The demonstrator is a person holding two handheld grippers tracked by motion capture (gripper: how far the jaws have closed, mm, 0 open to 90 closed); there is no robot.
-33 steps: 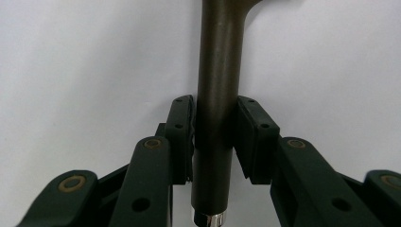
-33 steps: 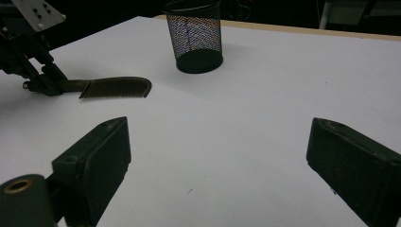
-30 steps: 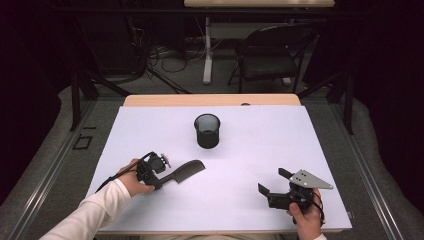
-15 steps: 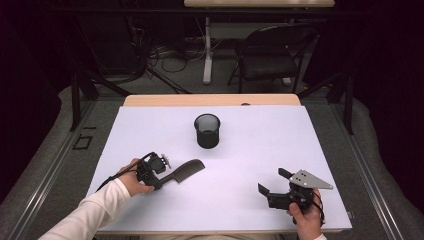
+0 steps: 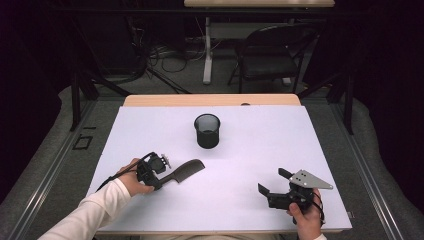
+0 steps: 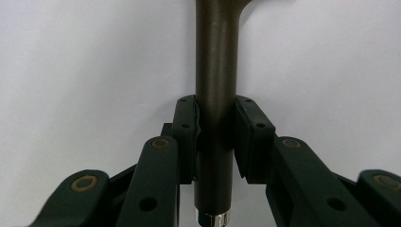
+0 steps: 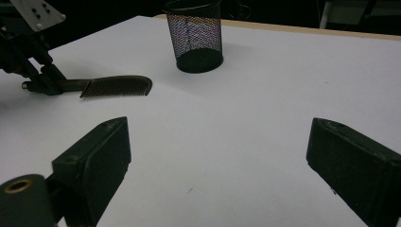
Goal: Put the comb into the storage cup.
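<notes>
L gripper [image 5: 161, 170] fingers clamped tight, low over table; R gripper [image 5: 272, 184] fingers spread wide, resting.

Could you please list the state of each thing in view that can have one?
Dark plastic comb with a handle: lying flat on the white table, handle clamped.
Left gripper: shut on the comb's handle.
Right gripper: open, nothing between its jaws.
Black wire-mesh cup: upright, looks empty, apart from the comb.

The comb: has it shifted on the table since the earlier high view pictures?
No. The comb lies at the same spot below and left of the mesh cup, handle in the left tool.
</notes>
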